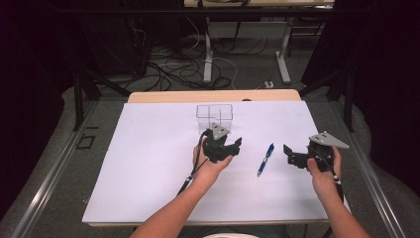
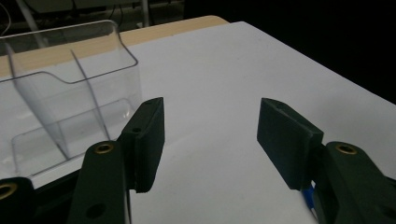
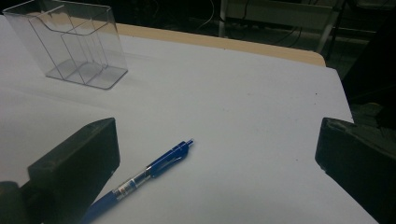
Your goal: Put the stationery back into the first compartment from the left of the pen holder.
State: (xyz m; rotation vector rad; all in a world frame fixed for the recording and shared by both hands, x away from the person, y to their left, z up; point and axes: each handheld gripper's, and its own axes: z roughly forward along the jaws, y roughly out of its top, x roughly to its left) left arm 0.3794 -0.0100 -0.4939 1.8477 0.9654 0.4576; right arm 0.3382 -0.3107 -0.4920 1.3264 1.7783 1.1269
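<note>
Jaws: left gripper point(image 1: 236, 145) part open, empty; right gripper point(image 1: 288, 154) wide, empty | blue pen point(image 1: 265, 158) on white worktop point(image 1: 148, 168) between them | clear holder point(image 1: 214, 118) just behind left, nothing blocking pen

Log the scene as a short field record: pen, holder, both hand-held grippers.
pen: blue pen lying flat on the white sheet, between the two grippers, untouched
holder: clear divided holder, upright and empty, just beyond the left gripper
left hand-held gripper: jaws apart, nothing between them
right hand-held gripper: jaws wide open, facing the pen
</note>
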